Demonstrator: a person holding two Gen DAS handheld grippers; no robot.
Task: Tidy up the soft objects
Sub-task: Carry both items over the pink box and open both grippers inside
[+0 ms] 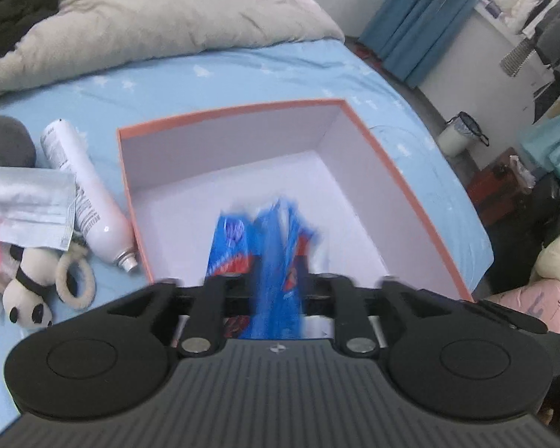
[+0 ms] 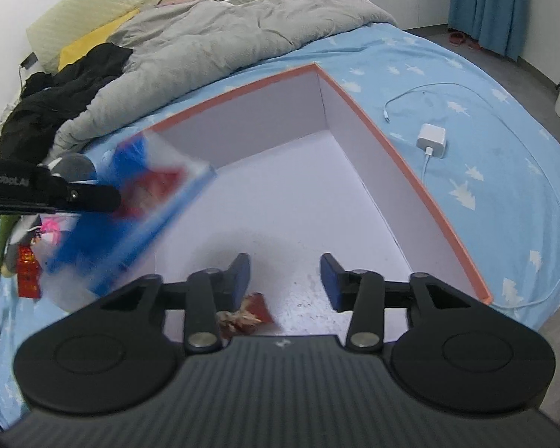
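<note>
An orange-rimmed box with a white inside lies open on the blue bed sheet. In the left wrist view my left gripper hangs over the box's near edge, jaws apart. A blurred blue packet hangs between them with a gap on each side. The right wrist view shows the same blue packet beside a left finger at the box's left rim. My right gripper stands open over the box floor, nothing between its blue pads. A small crumpled red wrapper lies on the floor just below it.
Left of the box lie a white bottle, a silver pouch, a panda plush and a grey plush. A grey duvet and black clothes lie behind. A white charger with cable lies to the right.
</note>
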